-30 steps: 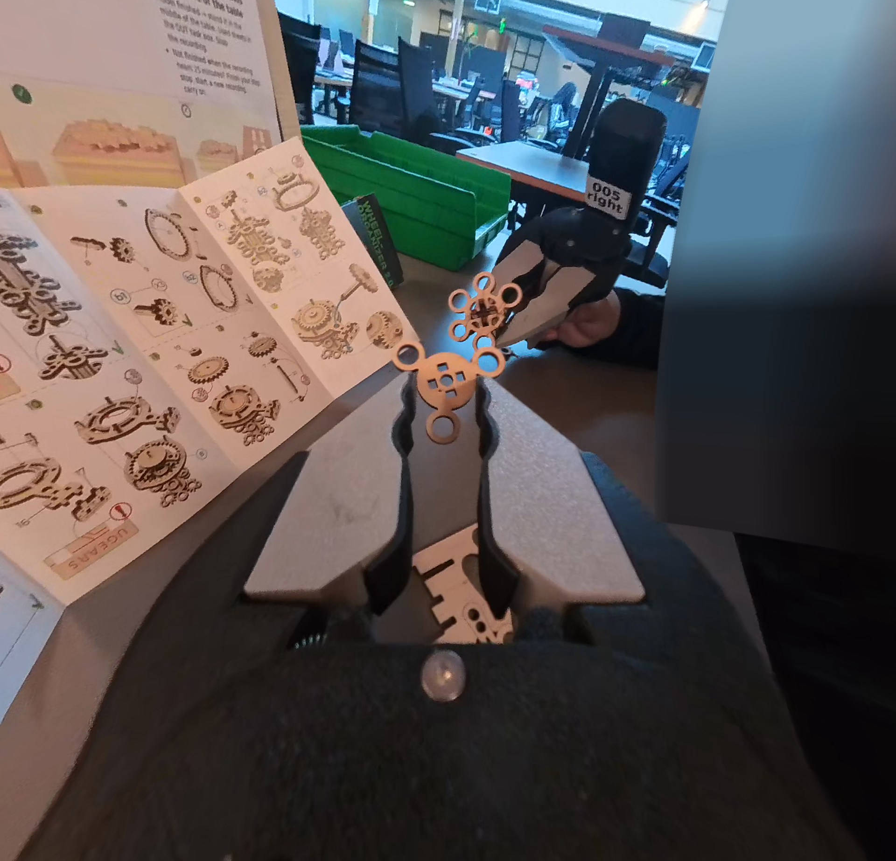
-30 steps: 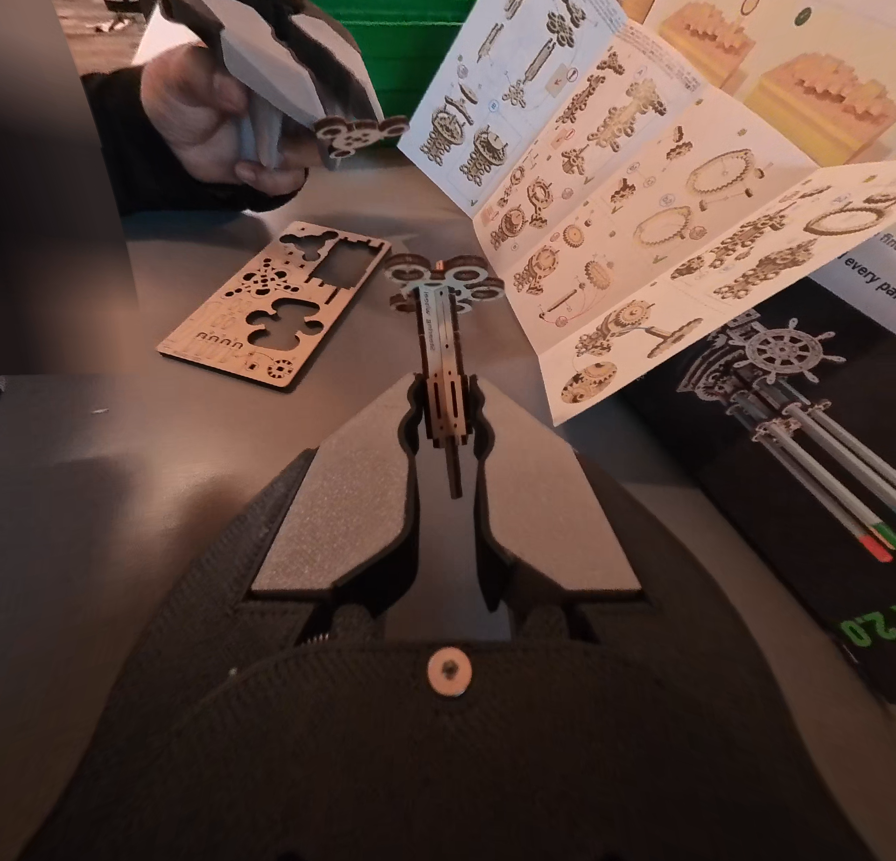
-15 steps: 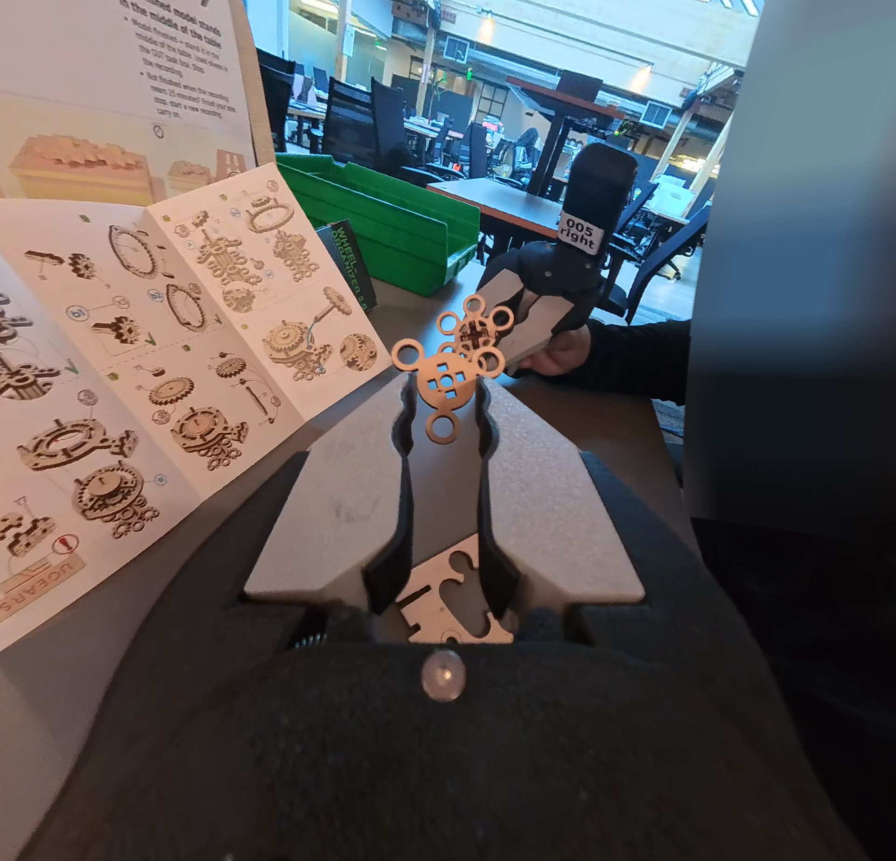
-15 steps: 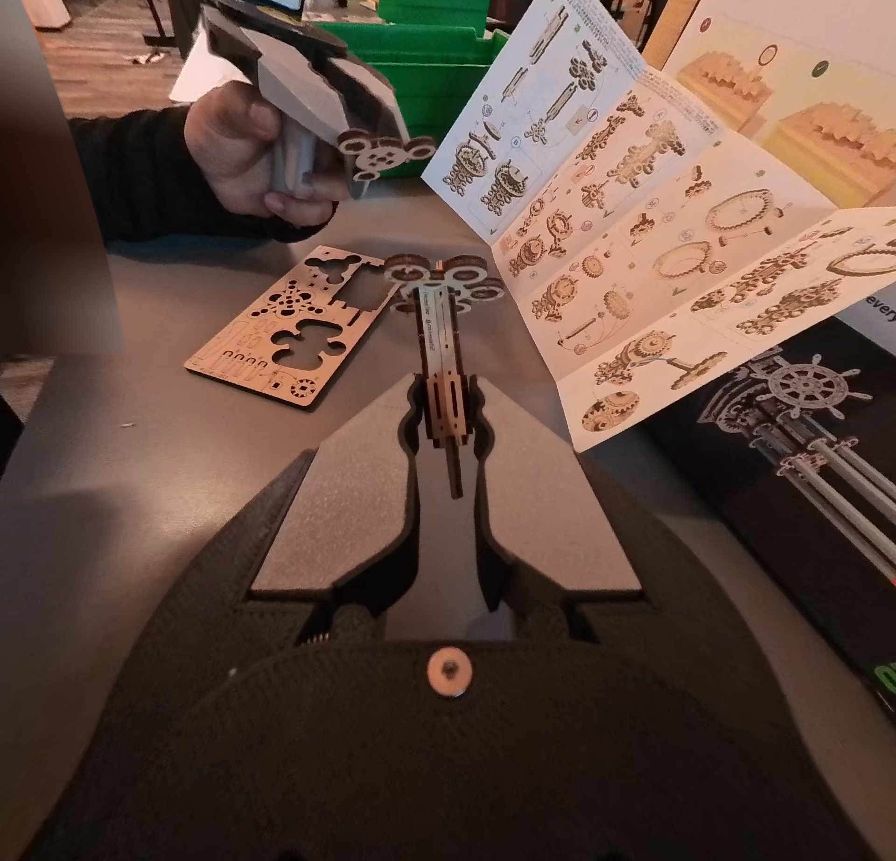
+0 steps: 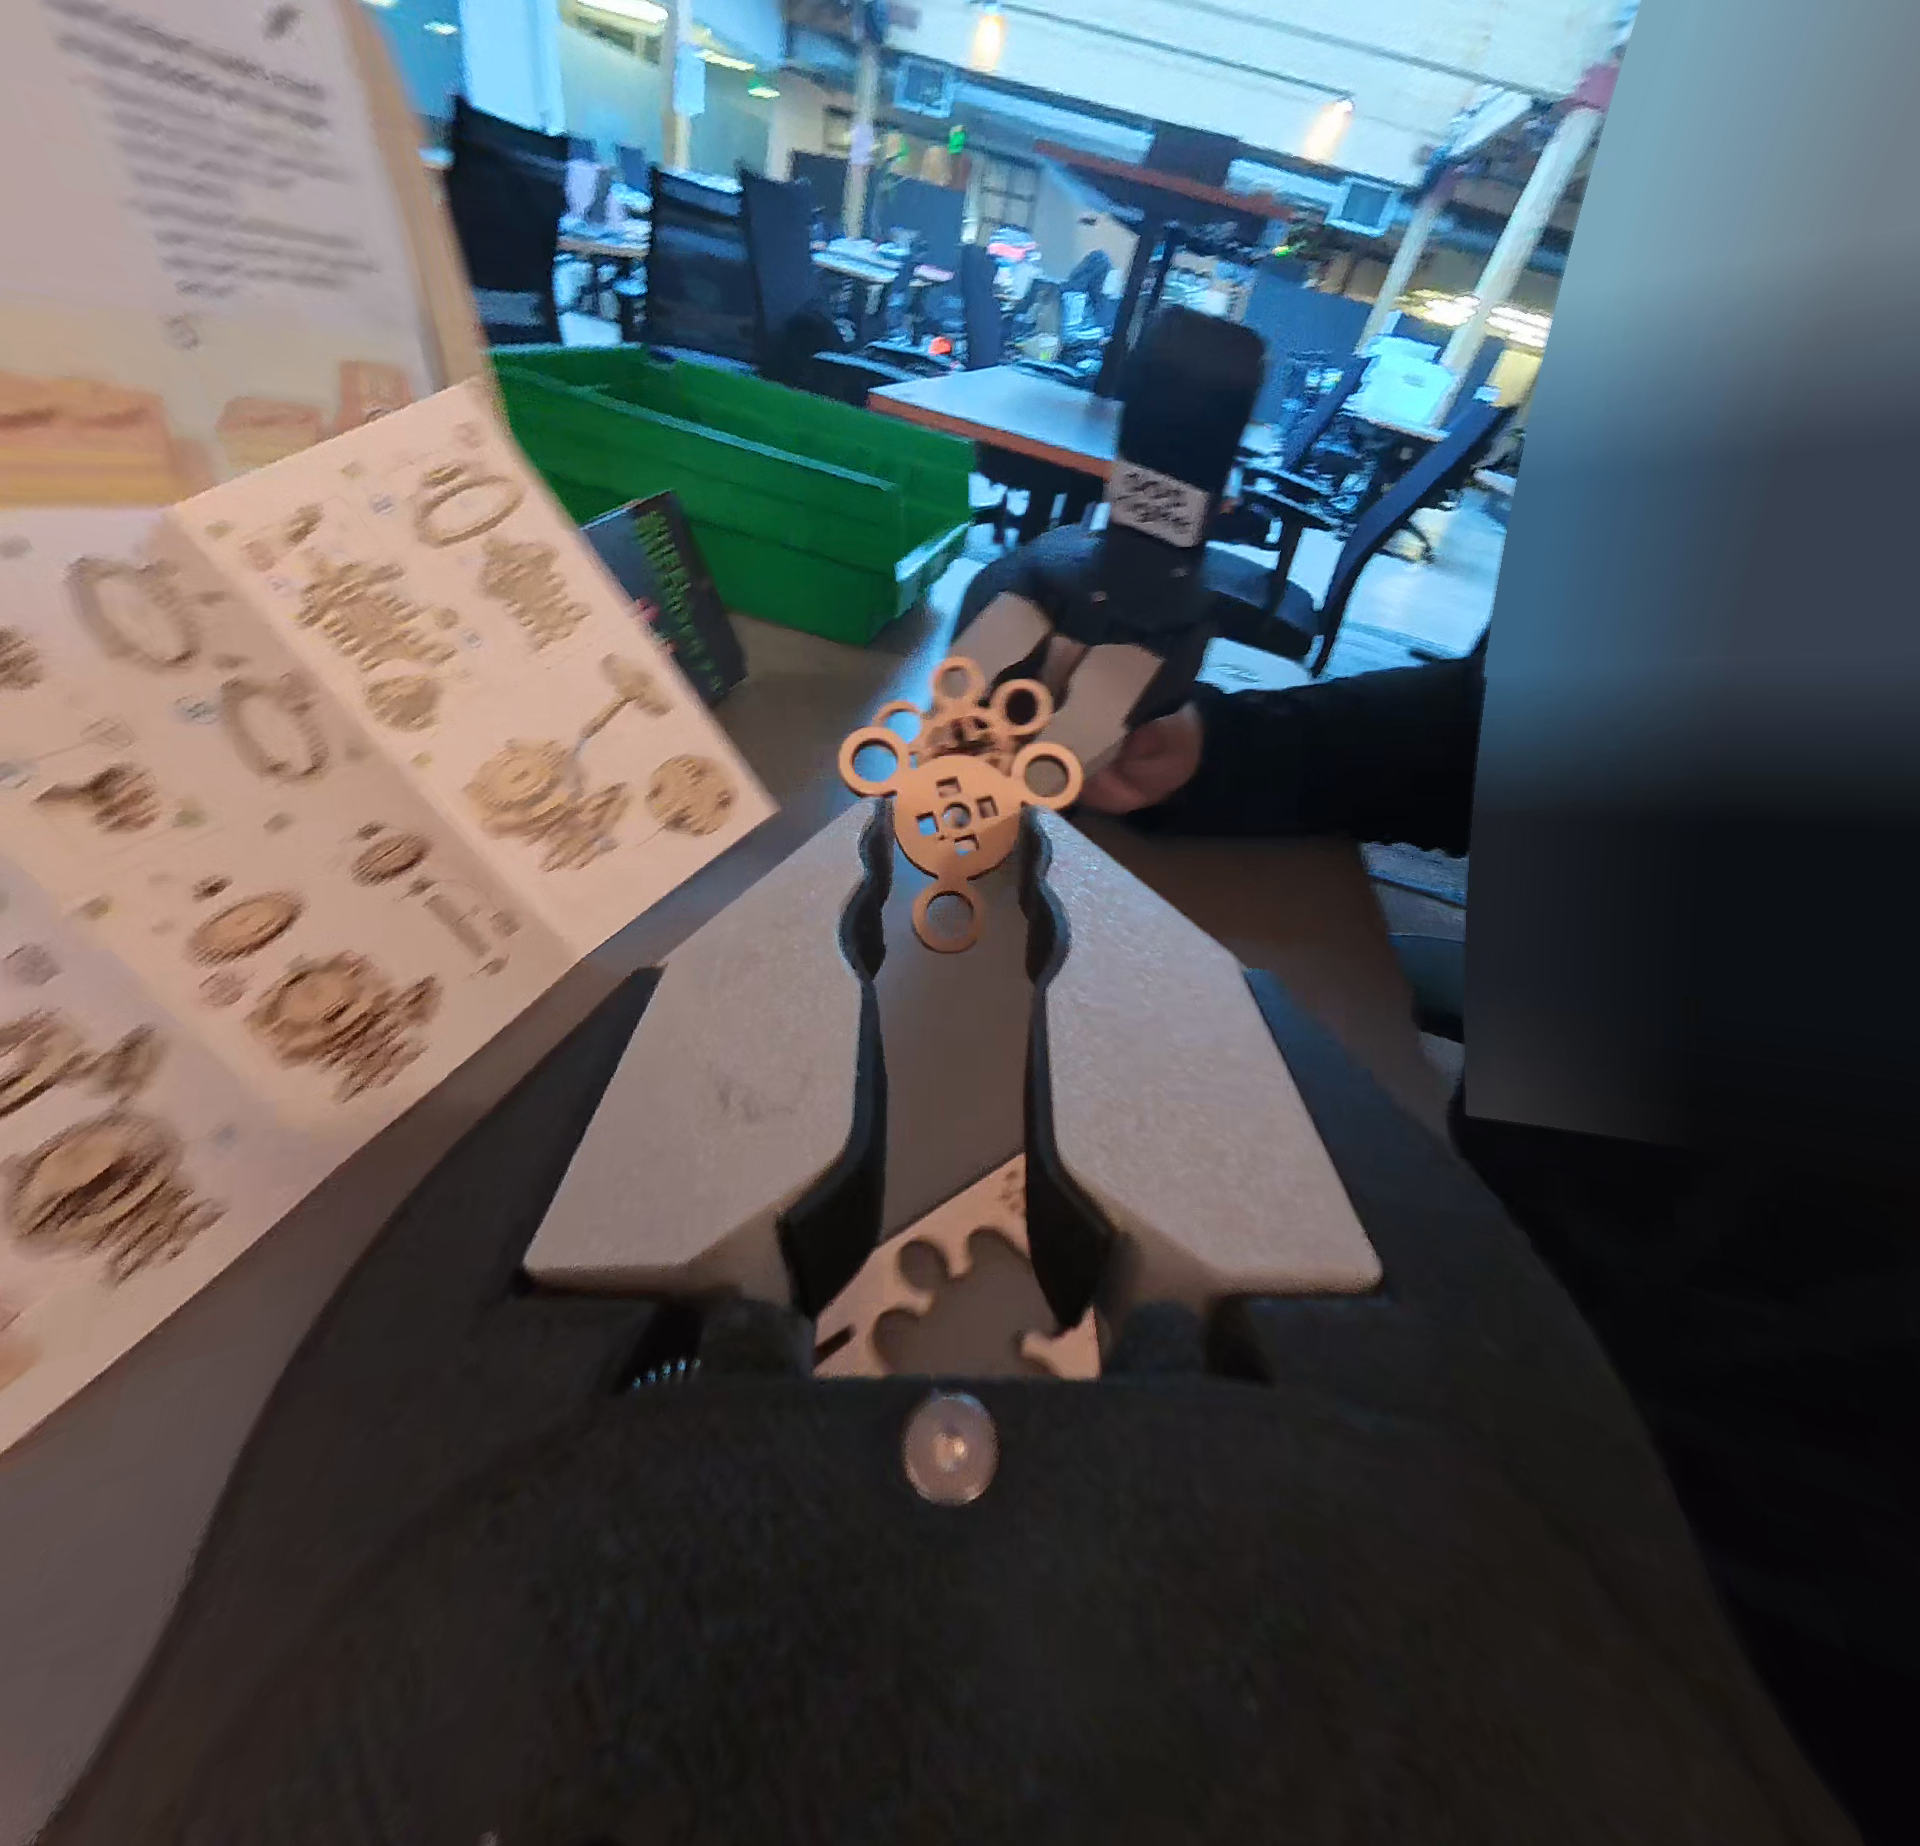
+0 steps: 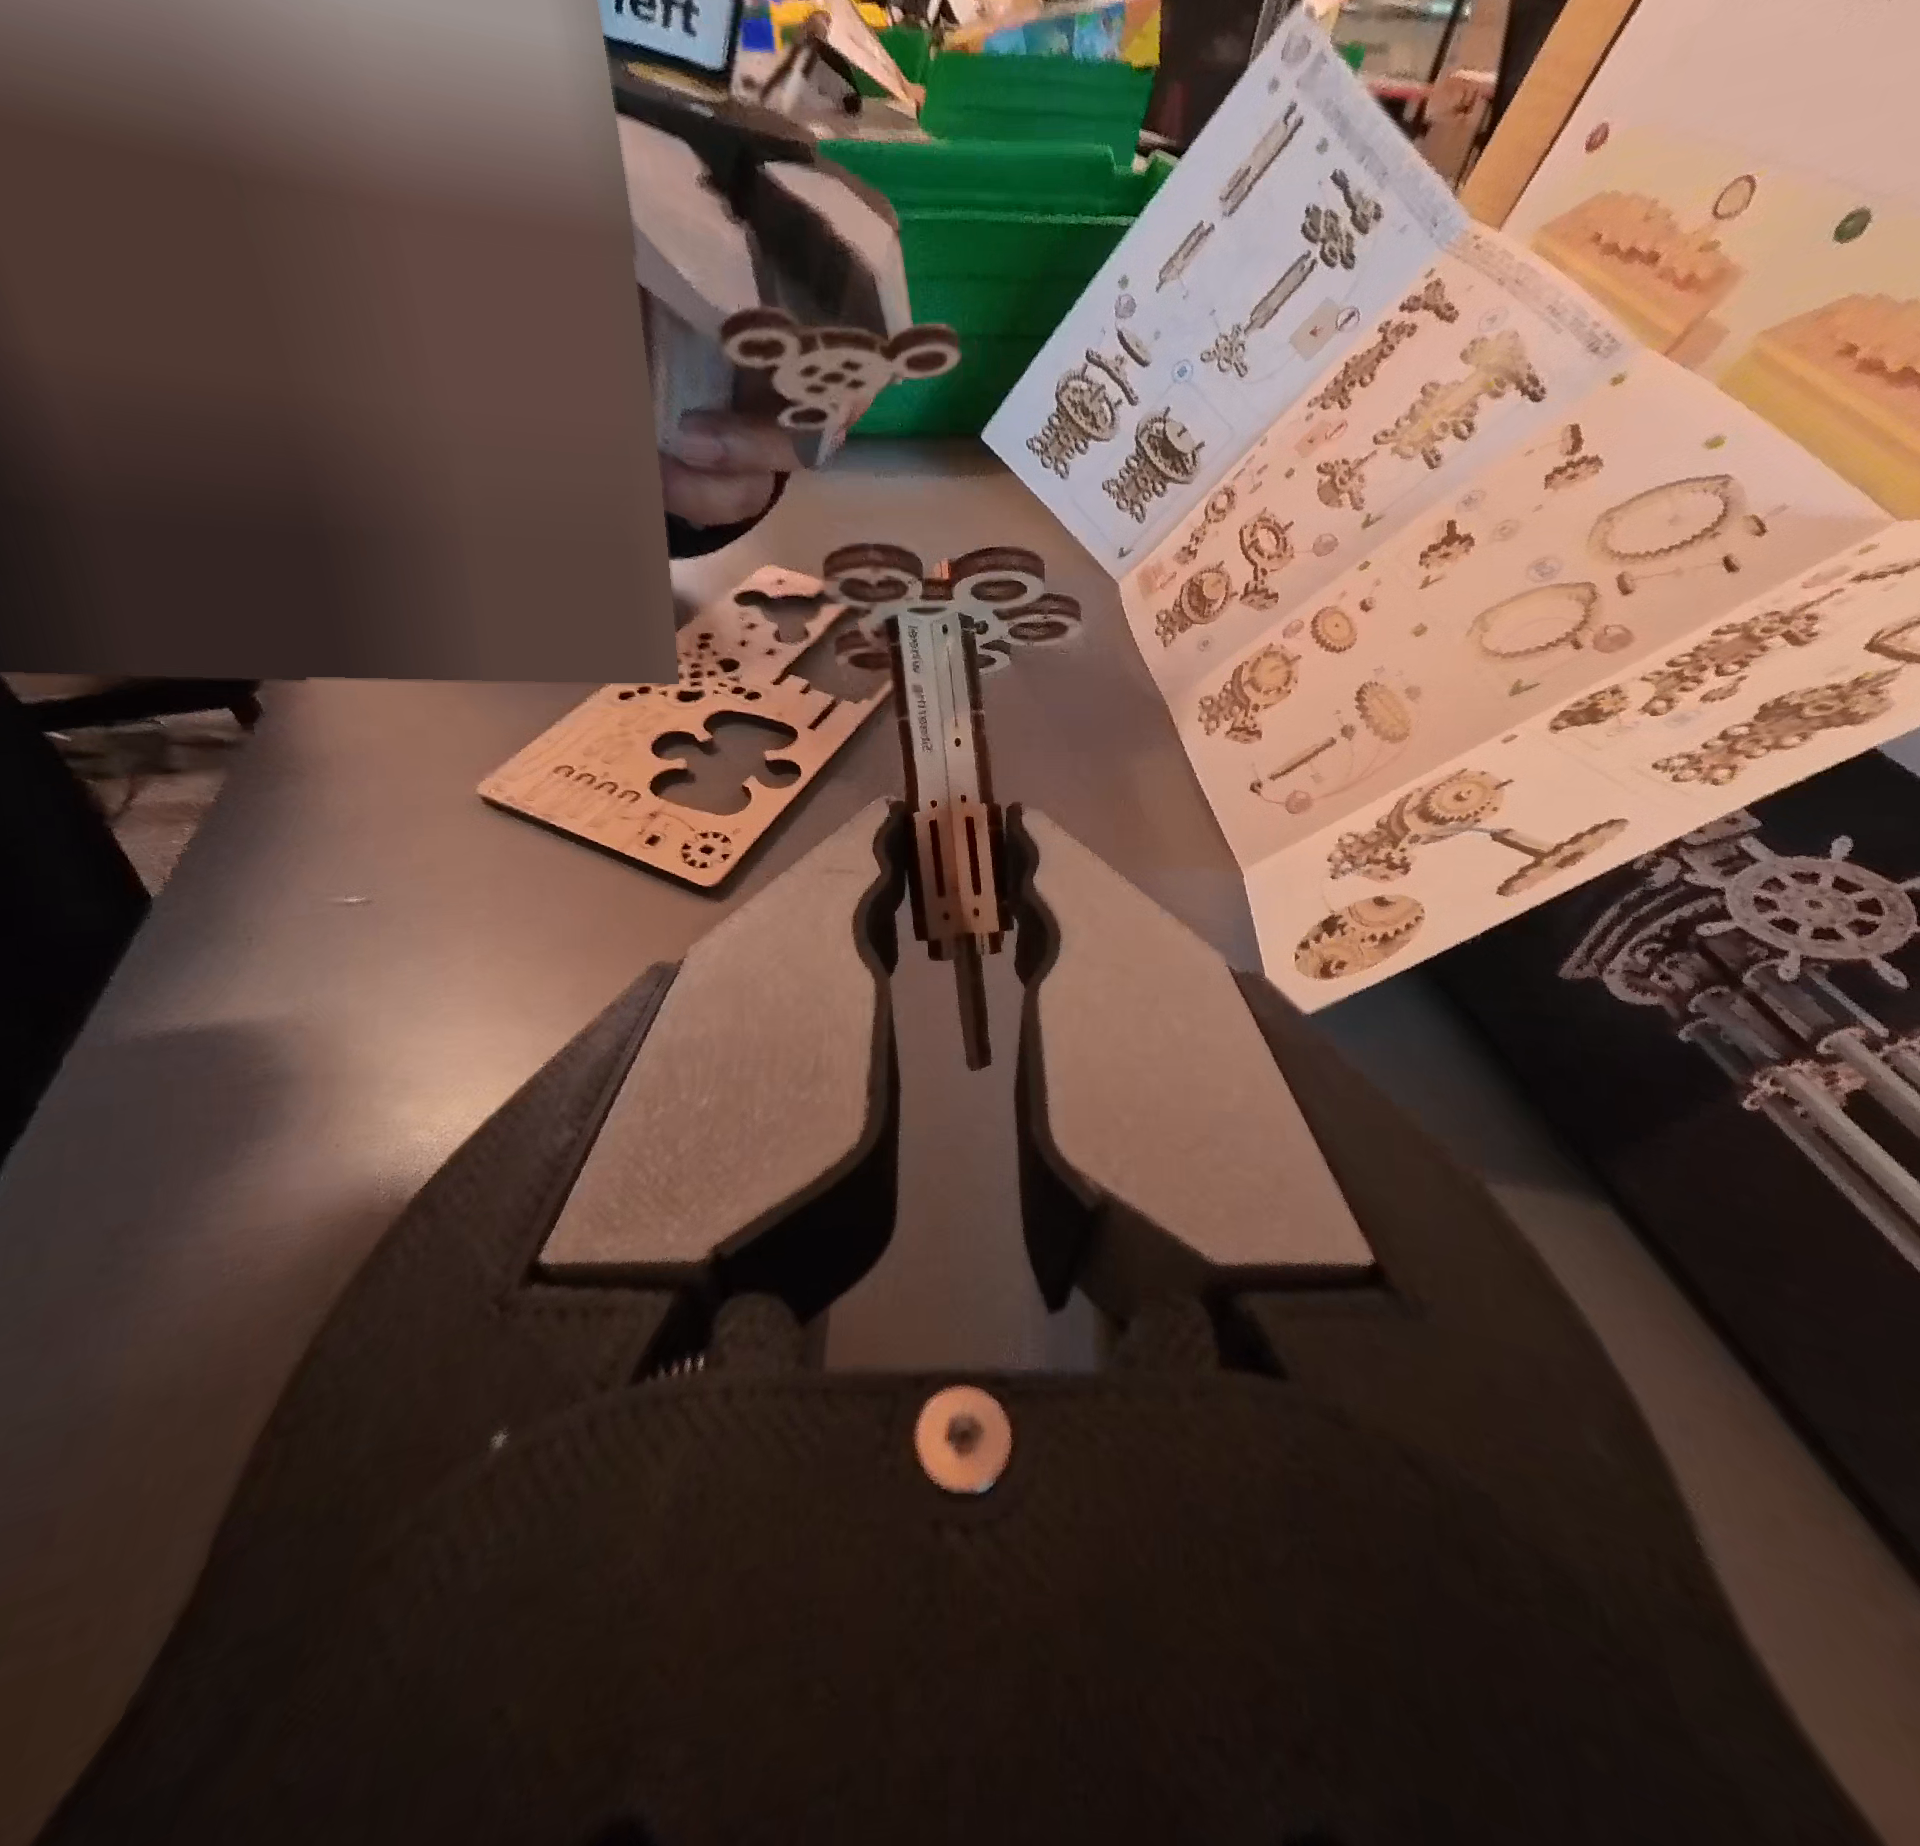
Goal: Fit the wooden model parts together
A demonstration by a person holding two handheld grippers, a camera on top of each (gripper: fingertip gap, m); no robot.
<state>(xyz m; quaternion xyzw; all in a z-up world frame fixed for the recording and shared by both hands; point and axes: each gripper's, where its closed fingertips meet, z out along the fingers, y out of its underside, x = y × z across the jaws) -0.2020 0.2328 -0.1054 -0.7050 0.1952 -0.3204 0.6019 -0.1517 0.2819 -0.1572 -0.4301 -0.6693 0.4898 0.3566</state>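
My left gripper (image 5: 956, 840) is shut on a flat wooden disc with ring lobes (image 5: 954, 822), held upright above the table. It also shows in the right wrist view (image 6: 836, 371), far left, with the left gripper (image 6: 821, 342) behind it. My right gripper (image 6: 956, 882) is shut on a wooden shaft (image 6: 943, 757) that carries a ringed wooden piece (image 6: 951, 601) at its far end. In the left wrist view that ringed piece (image 5: 977, 705) sits just behind the disc, in front of the right gripper (image 5: 1049, 684). The two parts are close; I cannot tell if they touch.
A laser-cut wooden sheet (image 6: 675, 757) with empty cut-outs lies on the grey table (image 6: 312, 1017). A folded instruction leaflet (image 6: 1455, 570) stands at the right; it shows in the left wrist view (image 5: 312, 757) on the left. Green bins (image 5: 748, 508) stand behind. A dark box (image 6: 1766, 1017) lies at the right. Spacing between my two grippers at the tips: around 10 cm.
The two grippers have drawn closer together. The ringed piece on the shaft now sits right behind the disc. The left gripper has risen and moved toward the right gripper.
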